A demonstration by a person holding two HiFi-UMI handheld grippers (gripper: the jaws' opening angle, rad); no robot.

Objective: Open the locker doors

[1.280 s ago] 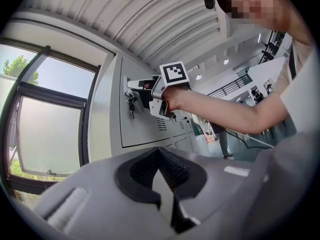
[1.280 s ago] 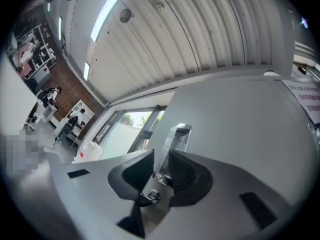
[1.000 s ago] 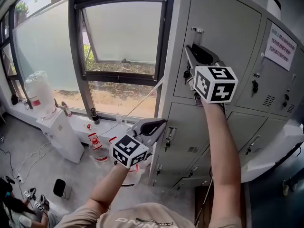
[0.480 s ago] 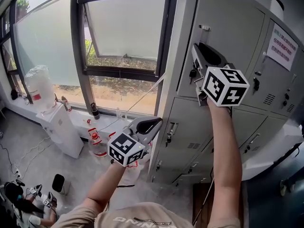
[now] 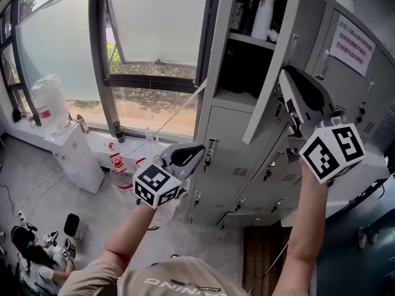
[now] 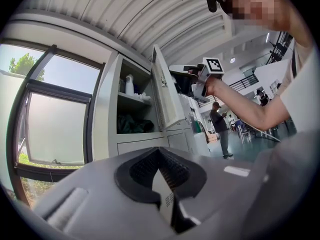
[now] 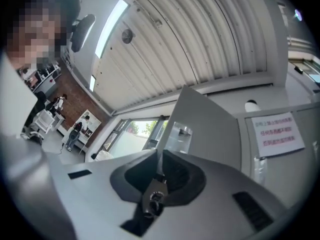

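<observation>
Grey locker bank (image 5: 225, 128) fills the right half of the head view, with a window (image 5: 160, 29) to its left. The upper left locker door (image 5: 278, 66) stands open, angled out toward the person, and the compartment behind it is exposed. Inside is a shelf (image 5: 250, 40) with a white bottle (image 5: 264, 11) on it. The left gripper view shows a dark green bundle (image 6: 131, 124) on the level below. The doors below and to the right are closed; the neighbouring upper door carries a paper notice (image 5: 353, 43).

Right arm (image 5: 305, 227): forearm near vertical, raised from the bottom right of the head view, wrist uppermost. The right gripper (image 5: 285, 79) points up and to the left, tips at the open door, with its marker cube (image 5: 332, 153) toward the camera. In the right gripper view the jaws are closed together on a small metal key (image 7: 154, 196) with a ring hole, pinched between the pads. The door panel rises just beyond the tips.

Left arm (image 5: 126, 239): lower, elbow bent, forearm running from bottom centre up and to the right. The left gripper (image 5: 197, 150) is held in front of the lower lockers, its tips near a lower door's handle (image 5: 213, 148); contact cannot be judged. Its cube (image 5: 157, 185) faces the camera. In the left gripper view the jaws are together with nothing between them, aimed up toward the open compartment
</observation>
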